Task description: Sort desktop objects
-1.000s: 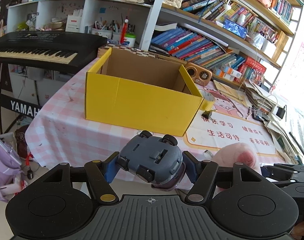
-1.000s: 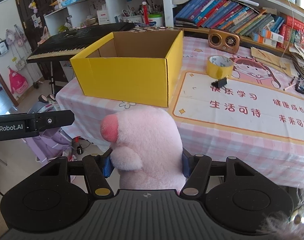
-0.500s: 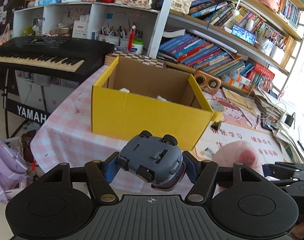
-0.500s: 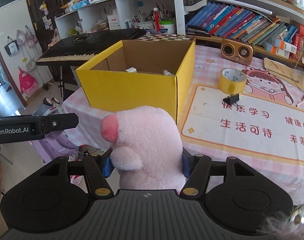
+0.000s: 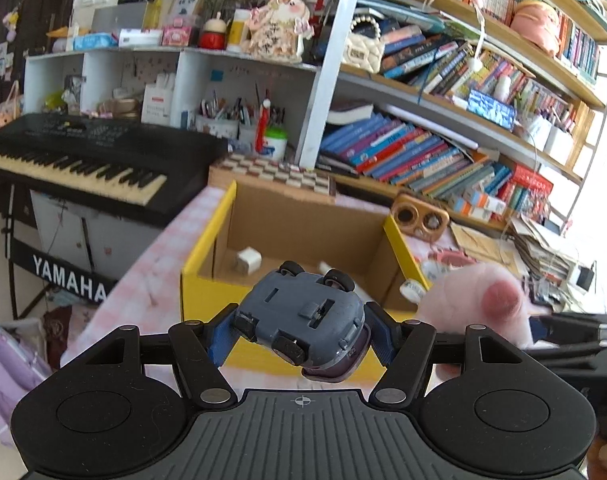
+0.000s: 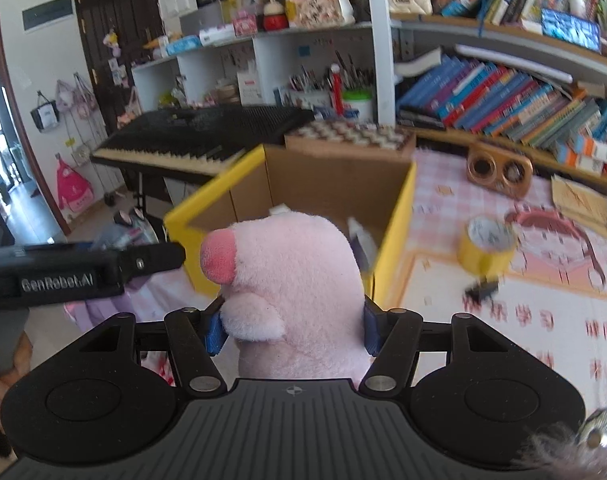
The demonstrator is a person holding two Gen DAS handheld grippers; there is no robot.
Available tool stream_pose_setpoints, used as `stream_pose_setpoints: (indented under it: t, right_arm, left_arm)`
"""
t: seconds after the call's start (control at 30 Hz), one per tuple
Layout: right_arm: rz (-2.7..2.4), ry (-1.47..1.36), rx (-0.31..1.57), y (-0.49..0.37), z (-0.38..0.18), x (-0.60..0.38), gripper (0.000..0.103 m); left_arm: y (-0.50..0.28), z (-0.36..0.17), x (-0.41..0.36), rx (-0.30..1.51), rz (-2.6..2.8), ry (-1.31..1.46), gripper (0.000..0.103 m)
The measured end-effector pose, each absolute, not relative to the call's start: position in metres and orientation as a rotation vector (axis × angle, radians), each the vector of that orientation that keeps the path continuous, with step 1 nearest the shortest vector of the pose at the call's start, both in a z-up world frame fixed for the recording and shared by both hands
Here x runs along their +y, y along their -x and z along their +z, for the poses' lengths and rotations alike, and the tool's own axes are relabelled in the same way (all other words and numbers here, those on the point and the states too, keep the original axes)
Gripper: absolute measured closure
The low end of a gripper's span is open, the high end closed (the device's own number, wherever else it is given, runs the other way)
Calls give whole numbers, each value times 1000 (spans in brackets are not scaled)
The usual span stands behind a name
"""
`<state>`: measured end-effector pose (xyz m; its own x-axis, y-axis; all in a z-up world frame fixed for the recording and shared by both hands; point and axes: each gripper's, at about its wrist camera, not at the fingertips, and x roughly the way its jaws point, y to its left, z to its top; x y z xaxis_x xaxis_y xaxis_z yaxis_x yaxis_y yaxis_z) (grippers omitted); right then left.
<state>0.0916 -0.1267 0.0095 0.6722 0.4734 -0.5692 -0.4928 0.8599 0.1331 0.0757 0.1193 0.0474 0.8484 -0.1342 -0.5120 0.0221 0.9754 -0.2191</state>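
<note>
Left claw (image 5: 301, 330) pinching grey toy car (image 5: 303, 312), wheels up; right claw (image 6: 293, 326) pinching pink plush pig (image 6: 291, 284); both before yellow box (image 5: 303, 240).

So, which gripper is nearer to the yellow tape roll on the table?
The right. The right gripper, holding the pink plush, is just left of the yellow tape roll. The left gripper, holding the toy car, is further left, facing the yellow box.

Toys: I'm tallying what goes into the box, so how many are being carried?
2: the grey toy car in the left claw, the pink plush in the right claw.
</note>
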Motion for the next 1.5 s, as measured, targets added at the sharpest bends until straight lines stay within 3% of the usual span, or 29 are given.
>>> stream_pose_setpoints:
  t: [0.3, 0.53, 1.03, 1.5]
  right_arm:
    - [560, 57, 526, -160, 41, -114, 44]
    - [596, 115, 537, -222, 38, -96, 44]
    - [738, 313, 831, -310, -24, -40, 44]
    - [804, 448, 924, -335, -57, -5, 43]
  left_arm:
    - [-126, 57, 126, 519, -52, 204, 37]
    - [-177, 35, 113, 592, -33, 144, 37]
    - [-229, -18, 95, 810, -10, 83, 37]
    - [-238, -25, 87, 867, -11, 55, 36]
